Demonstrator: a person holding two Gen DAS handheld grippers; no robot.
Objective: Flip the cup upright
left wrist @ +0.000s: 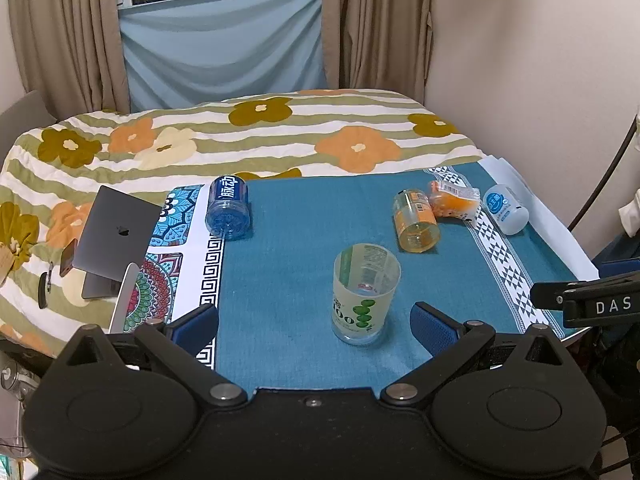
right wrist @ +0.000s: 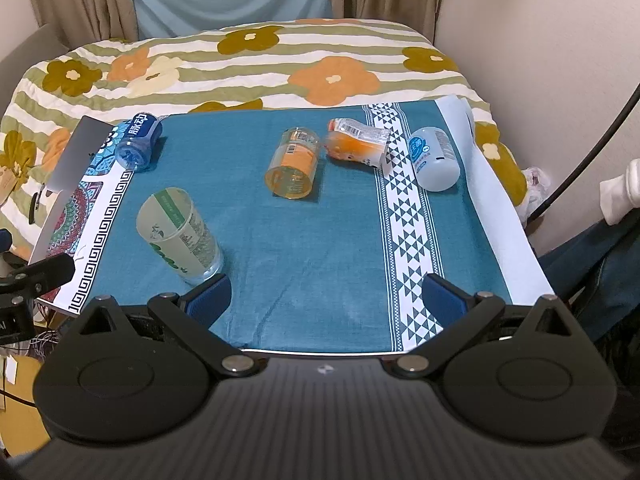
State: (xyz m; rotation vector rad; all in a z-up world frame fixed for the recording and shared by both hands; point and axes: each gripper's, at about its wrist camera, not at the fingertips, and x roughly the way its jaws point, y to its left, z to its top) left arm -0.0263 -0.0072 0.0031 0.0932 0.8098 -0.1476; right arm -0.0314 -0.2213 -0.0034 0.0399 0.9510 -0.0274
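The left claw [left wrist: 315, 326] is spread wide with nothing in its grip, its blue pads hanging low over the near part of the bench. Between and just beyond those pads stands the cup [left wrist: 365, 294], a clear plastic one with green print, upright with its open mouth up on the teal cloth [left wrist: 300, 232]. The right claw [right wrist: 326, 300] is likewise wide open and empty, and in its view the same cup [right wrist: 180, 234] sits just beyond its left pad. Farther out lie an orange-labelled cup [left wrist: 416, 220] on its side, an orange snack packet [left wrist: 454, 198] touching it, and a white and blue bottle [left wrist: 506, 208] lying on the patterned white band. At the far left edge of the cloth a blue bottle [left wrist: 228, 208] lies on its side near a grey laptop [left wrist: 116, 234]. Behind the bench is a bed with a flowered quilt [left wrist: 248, 140].
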